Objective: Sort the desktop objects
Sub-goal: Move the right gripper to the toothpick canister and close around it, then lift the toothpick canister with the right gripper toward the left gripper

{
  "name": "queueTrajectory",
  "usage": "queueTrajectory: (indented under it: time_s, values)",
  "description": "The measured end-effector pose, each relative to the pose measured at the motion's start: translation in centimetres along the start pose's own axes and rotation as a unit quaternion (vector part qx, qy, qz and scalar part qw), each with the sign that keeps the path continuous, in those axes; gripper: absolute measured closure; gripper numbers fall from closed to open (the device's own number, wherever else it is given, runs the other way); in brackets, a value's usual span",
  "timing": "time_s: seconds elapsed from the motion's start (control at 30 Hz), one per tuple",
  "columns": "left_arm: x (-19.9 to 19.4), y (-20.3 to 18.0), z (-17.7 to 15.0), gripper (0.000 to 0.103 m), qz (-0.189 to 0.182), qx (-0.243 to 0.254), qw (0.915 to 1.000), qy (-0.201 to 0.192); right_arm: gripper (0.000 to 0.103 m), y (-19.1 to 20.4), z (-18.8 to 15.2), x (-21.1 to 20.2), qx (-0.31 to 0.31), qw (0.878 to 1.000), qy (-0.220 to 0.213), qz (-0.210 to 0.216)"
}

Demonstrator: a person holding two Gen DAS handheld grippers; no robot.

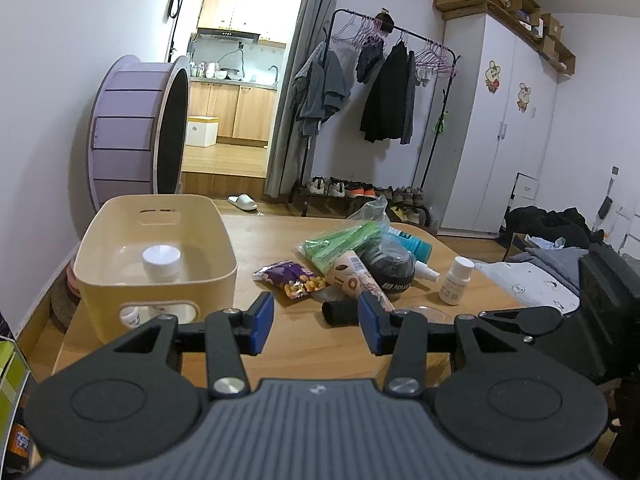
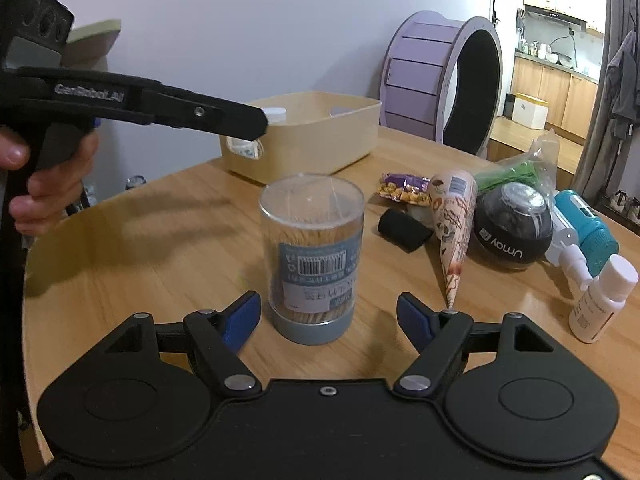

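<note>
Near the table's (image 2: 160,240) far left corner, as the right wrist view has it, stands a cream storage bin (image 1: 208,276) holding a white-capped bottle (image 1: 161,262) upright on its floor; a second small item shows through the front handle slot, too hidden to name. Closer to the near edge stands a clear cylindrical toothpick jar (image 2: 312,256) — packed with wooden sticks, grey base, blue barcode label — upright between the spread fingers of the right gripper (image 2: 328,316), which do not touch it. The left gripper (image 1: 316,320) hovers above the table with its jaws apart and empty. Toward the right edge lies a loose cluster: a purple snack packet (image 1: 290,278), a paper cone (image 2: 454,220), a black roll (image 2: 404,230), a black round "umay" case (image 2: 512,228), a teal bottle (image 2: 588,228), a small spray bottle (image 2: 568,254) and a white bottle (image 2: 602,300) — standing upright, apart from the rest.
</note>
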State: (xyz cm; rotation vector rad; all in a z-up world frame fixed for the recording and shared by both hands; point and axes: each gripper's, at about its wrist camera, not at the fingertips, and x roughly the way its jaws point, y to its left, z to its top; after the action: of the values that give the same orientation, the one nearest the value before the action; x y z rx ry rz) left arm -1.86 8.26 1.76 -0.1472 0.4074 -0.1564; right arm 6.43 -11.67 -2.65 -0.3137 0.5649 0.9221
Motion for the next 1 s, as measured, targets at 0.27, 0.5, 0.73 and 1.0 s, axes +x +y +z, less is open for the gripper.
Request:
queueTrajectory:
  time_s: [0.27, 0.5, 0.73, 1.0]
  values:
    - [-0.3, -0.3, -0.2, 0.058, -0.003, 0.004, 1.0000, 0.001, 0.055, -0.3, 0.1, 0.3, 0.006, 1.000, 0.013, 0.011]
    - [-0.3, -0.4, -0.2, 0.057, -0.004, 0.005, 1.0000, 0.002, 0.055, -0.3, 1.1, -2.7, -0.001, 1.000, -0.021, 0.002]
    - [0.0, -0.6, -0.3, 0.057, -0.005, 0.008, 0.9999, 0.005, 0.056, 0.0, 1.0, -2.5, -0.013, 1.000, -0.017, 0.005]
    - [0.0, -0.5, -0.2, 0.057, -0.006, 0.007, 0.9999, 0.005, 0.056, 0.6, 2.3, -5.0, -0.014, 0.996, -0.088, 0.017]
